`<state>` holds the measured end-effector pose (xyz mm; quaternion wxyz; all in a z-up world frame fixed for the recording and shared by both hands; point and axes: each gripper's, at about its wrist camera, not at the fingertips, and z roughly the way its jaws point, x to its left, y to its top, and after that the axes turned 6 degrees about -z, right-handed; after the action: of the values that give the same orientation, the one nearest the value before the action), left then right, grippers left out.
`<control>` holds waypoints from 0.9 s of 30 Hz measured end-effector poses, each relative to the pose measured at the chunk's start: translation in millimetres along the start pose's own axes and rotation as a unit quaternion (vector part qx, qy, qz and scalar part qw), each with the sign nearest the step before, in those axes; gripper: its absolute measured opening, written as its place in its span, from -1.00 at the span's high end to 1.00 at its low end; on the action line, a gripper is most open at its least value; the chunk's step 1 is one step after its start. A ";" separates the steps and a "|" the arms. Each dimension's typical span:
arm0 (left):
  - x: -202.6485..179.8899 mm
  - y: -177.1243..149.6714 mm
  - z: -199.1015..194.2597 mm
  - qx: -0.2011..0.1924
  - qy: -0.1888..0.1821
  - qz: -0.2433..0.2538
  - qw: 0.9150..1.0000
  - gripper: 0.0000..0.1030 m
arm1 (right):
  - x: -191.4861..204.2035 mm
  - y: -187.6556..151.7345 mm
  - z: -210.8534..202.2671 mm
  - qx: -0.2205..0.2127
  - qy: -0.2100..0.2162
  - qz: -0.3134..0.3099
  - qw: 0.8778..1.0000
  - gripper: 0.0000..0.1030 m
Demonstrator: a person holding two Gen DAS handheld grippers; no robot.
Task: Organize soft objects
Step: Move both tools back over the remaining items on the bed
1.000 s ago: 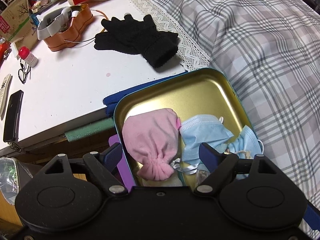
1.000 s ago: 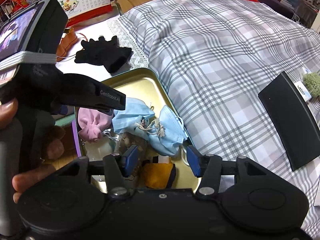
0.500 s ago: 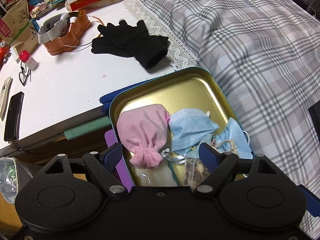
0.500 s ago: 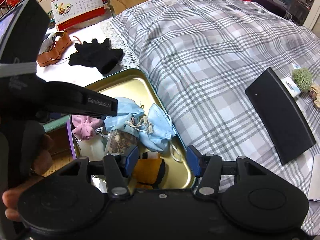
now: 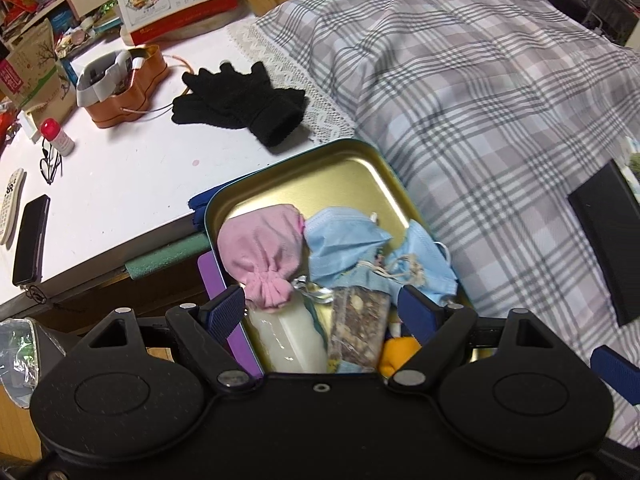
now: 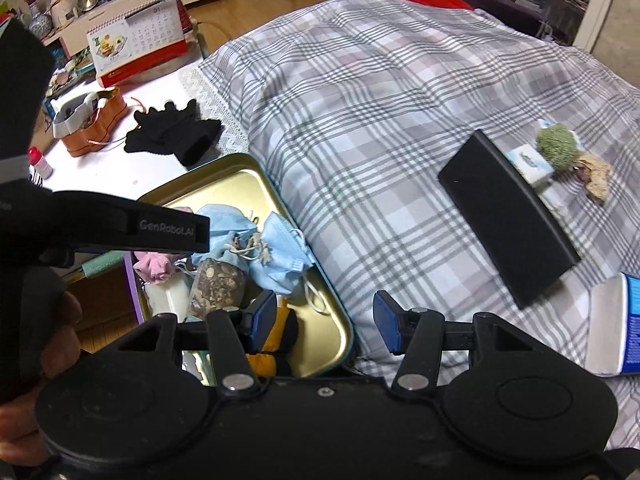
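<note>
Left hand-held gripper [image 5: 324, 312]: jaws apart, nothing between the pads, hovering over the near end of the gold tin tray [image 5: 352, 168]. Right hand-held gripper [image 6: 324, 322]: jaws also apart and empty, over the tray's near right corner and the plaid bed cover [image 6: 400, 120].

Progress, as judged from the present layout: most soft items already lie in the tray. Inside it are a pink cloth pouch [image 5: 264, 252], two blue face masks [image 5: 340, 240], a small drawstring sachet [image 5: 360, 308], a whitish soft packet [image 5: 284, 336] and a yellow-and-black item [image 5: 396, 356] at the near edge. They lie heaped and overlapping, not sorted.

Outstanding: the black knit gloves [image 5: 240, 100] lie on the white tabletop [image 5: 120, 184], at about 11 o'clock from the tray and well apart from it. A fuzzy green object [image 6: 558, 146] lies on the bed at about 2 o'clock in the right wrist view, beside a small box; whether it belongs to the task cannot be told.

Orientation: the gloves lie stacked, long axis running from 10 o'clock to 4 o'clock in the left wrist view, fingertips toward 10 to 11 o'clock, cuff opening toward the tray. The tray's long axis runs roughly 12 to 6 o'clock, tilted slightly toward 1. The pink pouch has its gathered neck pointing toward 6 o'clock
</note>
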<state>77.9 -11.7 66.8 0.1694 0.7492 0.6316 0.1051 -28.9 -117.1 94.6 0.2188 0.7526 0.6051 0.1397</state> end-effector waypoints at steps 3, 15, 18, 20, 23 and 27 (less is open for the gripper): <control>-6.3 -4.9 -11.3 -0.006 -0.005 0.008 1.000 -0.56 | -8.8 -4.5 -9.0 -0.007 -0.004 0.010 1.000 -0.01; -38.8 -31.2 -46.0 -0.017 -0.032 0.046 0.998 -0.56 | -51.4 -35.3 -37.0 -0.028 -0.028 0.051 0.998 -0.07; -49.4 -40.0 -50.3 -0.014 -0.037 0.060 0.997 -0.56 | -64.4 -46.2 -40.9 -0.027 -0.036 0.067 0.997 -0.07; -55.8 -46.0 -53.3 -0.012 -0.040 0.067 0.997 -0.56 | -75.1 -54.5 -43.7 -0.024 -0.039 0.080 0.996 -0.08; -66.8 -55.3 -56.6 -0.010 -0.046 0.082 0.996 -0.56 | -92.9 -68.7 -48.7 -0.023 -0.048 0.100 0.994 -0.09; -86.0 -66.7 -58.6 -0.007 -0.054 0.102 0.993 -0.56 | -117.8 -88.8 -53.1 -0.017 -0.064 0.123 0.990 -0.12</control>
<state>-20.2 -79.4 99.8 0.1965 0.8130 0.5414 0.0859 -156.6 -207.8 102.7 0.2507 0.8251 0.4900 0.1277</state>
